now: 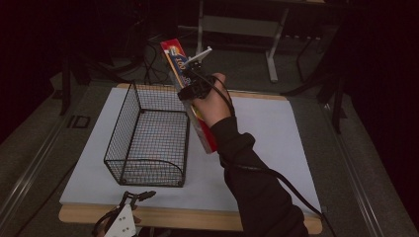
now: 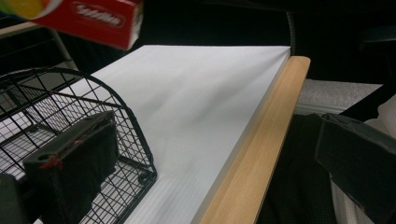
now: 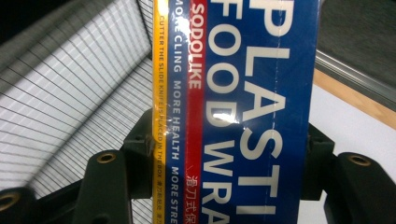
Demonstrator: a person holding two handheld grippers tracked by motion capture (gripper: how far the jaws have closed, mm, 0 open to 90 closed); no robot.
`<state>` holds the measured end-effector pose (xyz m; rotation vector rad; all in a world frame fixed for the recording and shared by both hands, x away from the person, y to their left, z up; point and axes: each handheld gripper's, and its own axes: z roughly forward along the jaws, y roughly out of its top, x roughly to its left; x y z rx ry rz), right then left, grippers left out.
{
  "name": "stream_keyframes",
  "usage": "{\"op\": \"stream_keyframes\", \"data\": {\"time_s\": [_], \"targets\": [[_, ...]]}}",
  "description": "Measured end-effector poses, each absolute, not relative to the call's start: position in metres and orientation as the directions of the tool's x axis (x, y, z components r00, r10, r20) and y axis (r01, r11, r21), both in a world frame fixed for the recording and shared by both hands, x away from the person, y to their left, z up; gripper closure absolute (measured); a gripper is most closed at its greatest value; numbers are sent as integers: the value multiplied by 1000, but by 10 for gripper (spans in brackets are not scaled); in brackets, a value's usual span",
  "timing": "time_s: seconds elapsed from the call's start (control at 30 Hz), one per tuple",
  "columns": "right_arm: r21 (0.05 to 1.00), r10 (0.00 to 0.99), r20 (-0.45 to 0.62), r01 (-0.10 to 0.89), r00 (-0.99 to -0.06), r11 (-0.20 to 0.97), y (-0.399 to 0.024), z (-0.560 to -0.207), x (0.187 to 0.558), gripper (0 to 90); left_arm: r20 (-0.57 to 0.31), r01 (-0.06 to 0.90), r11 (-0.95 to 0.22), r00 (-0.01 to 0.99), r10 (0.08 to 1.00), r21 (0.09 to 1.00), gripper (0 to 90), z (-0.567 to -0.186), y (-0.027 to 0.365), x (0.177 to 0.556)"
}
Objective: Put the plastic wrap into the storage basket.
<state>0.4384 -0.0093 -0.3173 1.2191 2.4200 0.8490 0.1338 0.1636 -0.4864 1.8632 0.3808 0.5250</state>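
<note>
1 wrap box [image 1: 190,94], 1 wire basket [image 1: 148,143]

The wire basket [image 1: 148,140] stands on the table's [image 1: 276,148] left half — the box [image 1: 190,94] is just right of it.

The high view looks forward and down on the whole table [image 1: 276,133]. The left gripper view sits low at the near edge, seemingly facing across it. The right gripper view is pressed close to the box [image 3: 252,112]. All share the basket [image 1: 148,138].

Dim lab or workshop, wooden table [image 1: 276,220] topped with a white board [image 1: 267,138], metal-framed benches [image 1: 237,24] behind, cables [image 1: 148,59] on grey floor [image 1: 29,148]
</note>
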Motion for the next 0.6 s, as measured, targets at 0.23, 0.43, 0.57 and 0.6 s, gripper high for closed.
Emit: {"op": "stream_keyframes", "data": {"time_s": [0.23,0.43,0.57,0.6], "targets": [[645,778,27,606,-627,466,25,-319,433,395,174,6,-341,851,496,940,0,-486,164,133],[663,758,68,597,-648,451,52,-322,427,395,173,7,-342,854,491,940,0,-487,164,134],[673,747,63,581,-662,458,69,-330,421,395,174,4,-343,856,486,939,0,-487,163,133],[679,746,67,578,-662,452,72,-333,421,395,175,4,-344,856,486,939,0,-487,163,133]]}}
